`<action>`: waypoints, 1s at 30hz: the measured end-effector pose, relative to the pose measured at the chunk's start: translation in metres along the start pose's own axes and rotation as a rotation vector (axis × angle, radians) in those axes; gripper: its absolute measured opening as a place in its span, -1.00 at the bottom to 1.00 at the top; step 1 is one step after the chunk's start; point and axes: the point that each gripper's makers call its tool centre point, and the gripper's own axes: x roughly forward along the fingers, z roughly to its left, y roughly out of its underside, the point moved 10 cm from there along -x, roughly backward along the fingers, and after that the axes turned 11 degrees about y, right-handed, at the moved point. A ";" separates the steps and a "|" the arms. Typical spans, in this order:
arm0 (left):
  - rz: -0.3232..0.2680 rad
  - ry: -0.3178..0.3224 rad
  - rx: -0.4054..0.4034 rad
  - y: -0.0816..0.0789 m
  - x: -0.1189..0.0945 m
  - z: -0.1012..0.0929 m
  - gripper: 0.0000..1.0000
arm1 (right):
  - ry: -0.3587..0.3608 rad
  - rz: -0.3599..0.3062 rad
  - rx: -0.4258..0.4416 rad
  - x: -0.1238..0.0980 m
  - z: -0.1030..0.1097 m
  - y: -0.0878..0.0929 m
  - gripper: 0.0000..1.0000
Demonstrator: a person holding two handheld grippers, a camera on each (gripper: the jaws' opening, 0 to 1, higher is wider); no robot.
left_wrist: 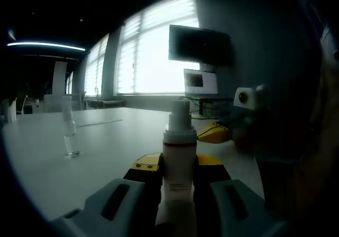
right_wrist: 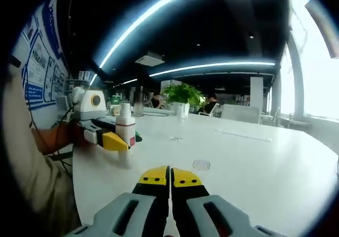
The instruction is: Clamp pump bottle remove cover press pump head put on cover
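A white pump bottle [left_wrist: 178, 163] stands upright on the white table [left_wrist: 106, 142], and my left gripper [left_wrist: 179, 167] is shut on its body. Its pump head [left_wrist: 179, 115] is bare. The clear cover [left_wrist: 69, 128] stands by itself on the table to the left, apart from the bottle. My right gripper [left_wrist: 214, 134] comes in low from the right, its yellow tips beyond the bottle. In the right gripper view my right gripper [right_wrist: 170, 176] is shut with nothing in it. The left gripper [right_wrist: 117, 140] holds the bottle [right_wrist: 125, 128] at the left, and a clear round shape [right_wrist: 201, 164], likely the cover, sits ahead.
A dark monitor [left_wrist: 198, 45] hangs by bright windows [left_wrist: 153, 52]. A potted plant [right_wrist: 183, 95] and chairs [right_wrist: 241, 112] stand at the table's far side. A person's sleeve [right_wrist: 32, 163] is at the left.
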 end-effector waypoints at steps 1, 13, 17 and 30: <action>0.000 0.000 0.001 0.000 0.000 0.000 -0.75 | -0.005 -0.010 0.004 0.000 0.000 0.000 -1.00; 0.000 -0.002 -0.001 0.000 0.000 0.000 -0.74 | -0.013 -0.015 0.023 -0.001 -0.002 0.001 -1.00; 0.000 -0.002 -0.001 0.000 0.000 0.000 -0.74 | -0.015 -0.016 0.025 -0.001 -0.001 0.001 -1.00; 0.001 -0.006 -0.001 0.000 0.001 -0.001 -0.74 | -0.011 -0.022 0.028 -0.003 -0.002 -0.001 -1.00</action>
